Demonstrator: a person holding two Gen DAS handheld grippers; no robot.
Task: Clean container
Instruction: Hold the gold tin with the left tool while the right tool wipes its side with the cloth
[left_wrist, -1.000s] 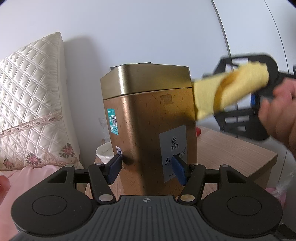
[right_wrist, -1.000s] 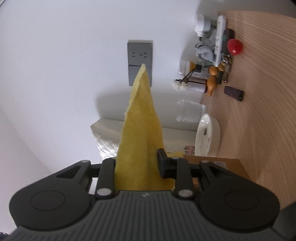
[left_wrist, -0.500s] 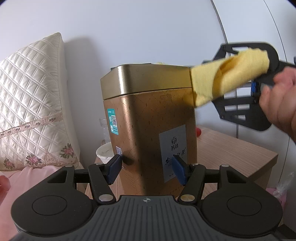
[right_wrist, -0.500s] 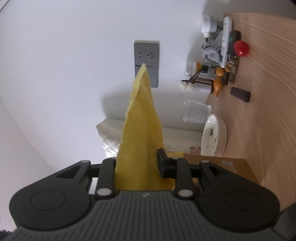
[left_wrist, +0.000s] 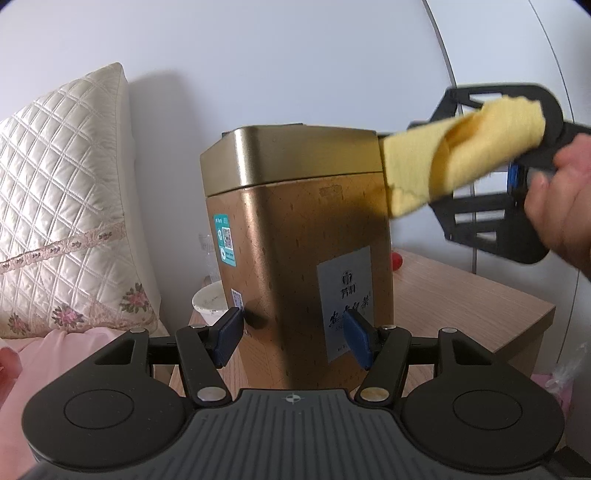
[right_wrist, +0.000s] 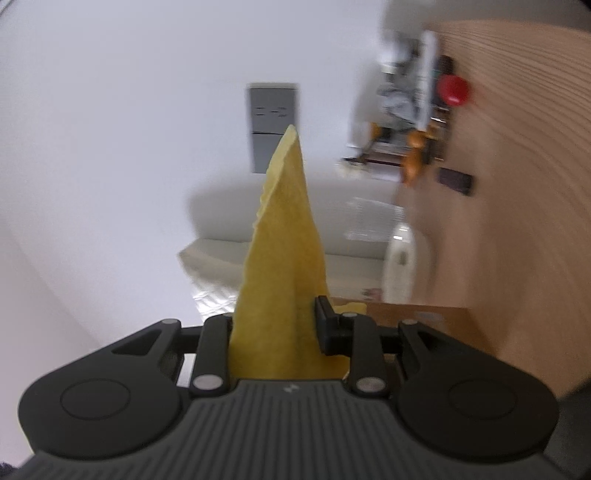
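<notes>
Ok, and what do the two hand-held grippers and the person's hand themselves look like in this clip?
Both are matte black plastic. The left hand-held gripper has a ribbed dark grey body with a small crosshair mark, round discs on each side, silver pivot screws and blue finger pads. The right hand-held gripper matches it, with a small white logo. The right hand is bare, no sleeve showing. No cables visible.

Surface and material notes, both wrist views

Tin (left_wrist: 295, 221): brushed gold metal, satin sheen, lid smoother, paper labels. Cloth (left_wrist: 461, 158): yellow, soft, napped, matt. Table (left_wrist: 461, 295): pale wood grain, matt. Pillow (left_wrist: 62, 221): quilted cream satin, glossy. Left gripper (left_wrist: 293, 336): matt black plastic, blue pads.
</notes>
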